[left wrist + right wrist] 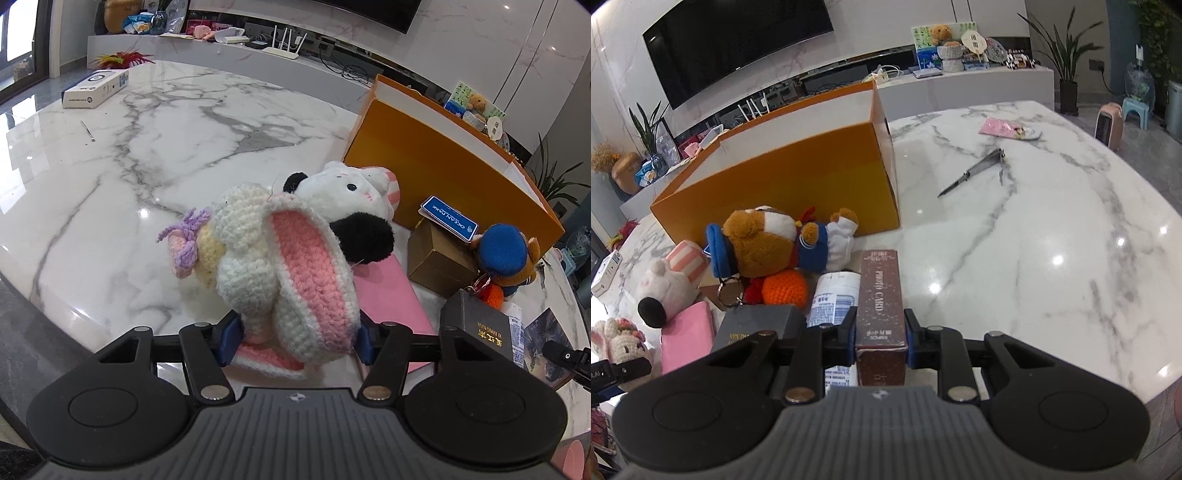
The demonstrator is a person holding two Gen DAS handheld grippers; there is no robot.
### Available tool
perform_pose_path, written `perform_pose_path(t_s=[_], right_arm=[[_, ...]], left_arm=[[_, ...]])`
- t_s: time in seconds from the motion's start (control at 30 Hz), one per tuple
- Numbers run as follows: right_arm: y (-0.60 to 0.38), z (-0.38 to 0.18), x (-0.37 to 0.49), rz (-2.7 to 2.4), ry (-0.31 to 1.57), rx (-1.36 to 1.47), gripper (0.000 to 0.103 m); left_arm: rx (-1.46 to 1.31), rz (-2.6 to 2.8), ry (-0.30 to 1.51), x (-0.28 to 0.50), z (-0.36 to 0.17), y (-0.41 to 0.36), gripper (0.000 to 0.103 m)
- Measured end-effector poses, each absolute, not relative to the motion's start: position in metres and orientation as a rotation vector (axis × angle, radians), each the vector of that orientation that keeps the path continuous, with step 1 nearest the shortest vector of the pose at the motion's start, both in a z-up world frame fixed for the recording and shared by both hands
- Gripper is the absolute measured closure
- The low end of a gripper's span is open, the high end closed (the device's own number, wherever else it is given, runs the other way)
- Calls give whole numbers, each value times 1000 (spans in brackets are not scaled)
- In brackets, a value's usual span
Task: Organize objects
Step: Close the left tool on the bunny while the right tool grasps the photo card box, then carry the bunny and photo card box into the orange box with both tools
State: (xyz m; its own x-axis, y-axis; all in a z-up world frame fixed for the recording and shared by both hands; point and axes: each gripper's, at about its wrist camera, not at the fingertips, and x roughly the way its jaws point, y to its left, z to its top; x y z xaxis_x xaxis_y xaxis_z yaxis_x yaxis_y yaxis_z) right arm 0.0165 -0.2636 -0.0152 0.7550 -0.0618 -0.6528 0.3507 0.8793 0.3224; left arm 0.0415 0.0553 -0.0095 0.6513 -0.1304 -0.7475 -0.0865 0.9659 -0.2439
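The long dark-red cardboard box printed "PHOTO CARD" (881,314) lies with its long axis straight along the fingers of the right gripper (880,341), whose jaws are clamped on its near end. The big open orange cardboard box (783,177) stands beyond it, up and to the left on the white marble table (1052,229). The left gripper (295,338) is closed around a white-and-pink crocheted bunny doll (280,258), with that same orange box further ahead on its right.

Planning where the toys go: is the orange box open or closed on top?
Open. In the right wrist view the orange box has no lid, and its pale inner walls show above the rim. Whether anything lies inside cannot be told.
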Motion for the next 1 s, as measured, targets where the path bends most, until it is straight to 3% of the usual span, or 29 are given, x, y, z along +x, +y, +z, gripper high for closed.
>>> perform_pose_path(t_s=[0.2,0.33,0.5,0.63,1.0], right_arm=[[-261,-23,22,-229,730,440,77],[-261,-23,33,-209,704,459,55],[-262,-31,44,-213,716,486,60],[-272,-33,40,-248,696,541,76],[-277,-33,25,-230,679,616,79]], left_arm=[[-276,-17,868,39,-10,59,33],[-262,-17,868,38,-11,58,33],[-255,-17,871,38,-12,58,33],[-252,-20,871,38,-12,58,32],[-216,-34,826,29,0,59,33]])
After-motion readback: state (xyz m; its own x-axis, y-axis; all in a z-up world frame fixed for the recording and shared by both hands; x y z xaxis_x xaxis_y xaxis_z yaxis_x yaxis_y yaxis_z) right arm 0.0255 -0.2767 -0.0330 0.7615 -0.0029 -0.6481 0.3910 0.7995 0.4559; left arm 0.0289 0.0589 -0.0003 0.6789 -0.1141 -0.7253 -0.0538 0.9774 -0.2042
